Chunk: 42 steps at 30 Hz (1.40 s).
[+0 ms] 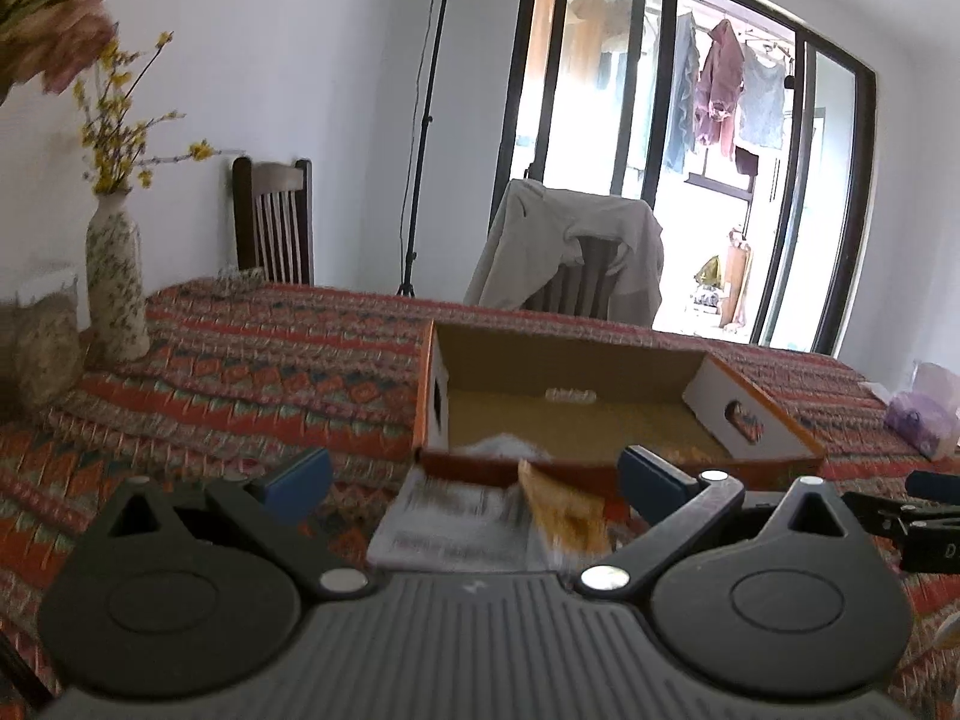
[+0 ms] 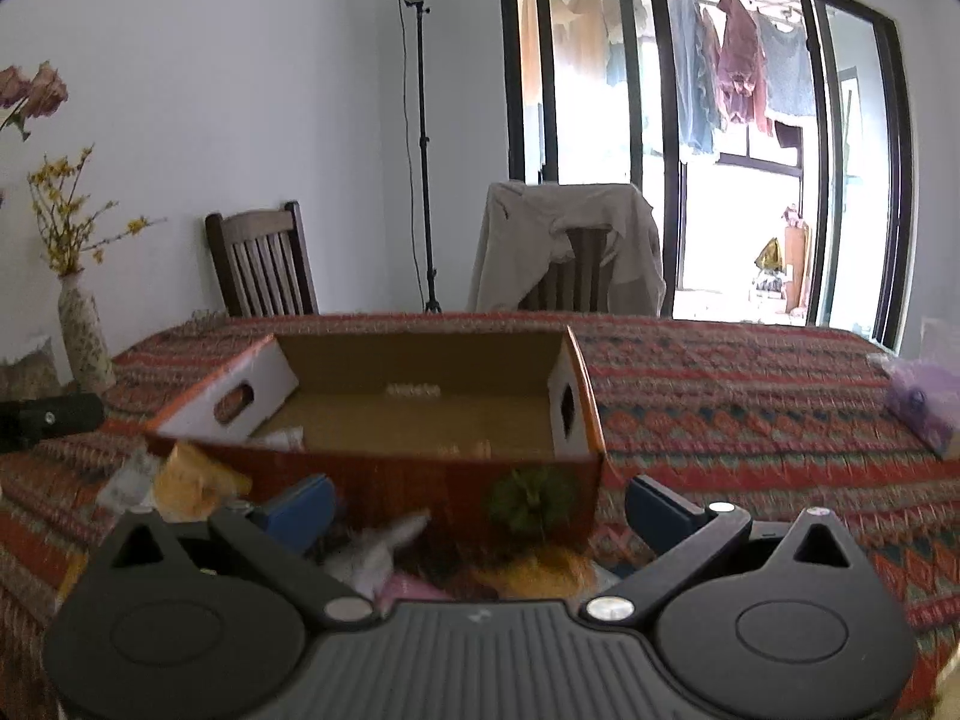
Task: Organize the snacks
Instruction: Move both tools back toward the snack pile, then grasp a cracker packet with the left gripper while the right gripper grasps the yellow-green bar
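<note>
Left wrist view: your left gripper (image 1: 474,480) and right gripper (image 2: 480,504) hover, jaws spread, empty. Cardboard box (image 1: 576,372) looks nearly empty. Snack packets (image 1: 480,522) lie on the desk (image 1: 240,372) at its near side, unsorted.

Orange box (image 1: 606,414) open – packets (image 1: 561,516) (blurred) just beside.

L gripper (image 1: 474,474) jaws wide apart, R gripper (image 2: 480,501) likewise, both level

White wall (image 2: 210,90), 2 wooden chairs (image 2: 261,261), lamp stand (image 2: 420,120), balcony doors (image 2: 690,138)
</note>
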Available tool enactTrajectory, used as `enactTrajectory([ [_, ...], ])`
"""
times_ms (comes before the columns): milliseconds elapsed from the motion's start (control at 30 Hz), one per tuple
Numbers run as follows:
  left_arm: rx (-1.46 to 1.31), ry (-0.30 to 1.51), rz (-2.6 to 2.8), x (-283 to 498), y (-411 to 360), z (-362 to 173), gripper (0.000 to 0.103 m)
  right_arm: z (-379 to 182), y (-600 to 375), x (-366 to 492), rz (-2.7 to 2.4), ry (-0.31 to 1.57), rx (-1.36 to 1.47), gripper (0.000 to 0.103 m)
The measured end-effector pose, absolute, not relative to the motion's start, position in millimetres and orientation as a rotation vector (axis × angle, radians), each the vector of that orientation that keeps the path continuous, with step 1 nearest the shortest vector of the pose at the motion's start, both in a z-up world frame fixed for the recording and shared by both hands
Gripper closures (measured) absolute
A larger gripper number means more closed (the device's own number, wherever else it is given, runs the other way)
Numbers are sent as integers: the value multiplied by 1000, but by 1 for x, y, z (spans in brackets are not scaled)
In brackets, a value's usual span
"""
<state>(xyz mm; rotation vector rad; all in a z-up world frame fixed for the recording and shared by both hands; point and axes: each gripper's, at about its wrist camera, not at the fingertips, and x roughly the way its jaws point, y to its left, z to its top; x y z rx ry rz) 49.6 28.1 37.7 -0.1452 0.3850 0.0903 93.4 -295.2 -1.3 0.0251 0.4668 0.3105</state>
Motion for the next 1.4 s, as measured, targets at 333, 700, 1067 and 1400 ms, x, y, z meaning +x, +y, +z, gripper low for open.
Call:
enactTrajectory([
  [333,-176,436,65,15,36,5,0,-25,-305,50,348,522,-4,0],
  [700,-183,434,53,1,35,2,0,-38,-286,39,410,562,-154,0],
  [1067,-210,430,78,-7,45,5,0,-47,-264,53,487,568,-316,0],
  [1400,-219,438,83,-7,46,4,0,-46,-268,77,540,626,-280,3],
])
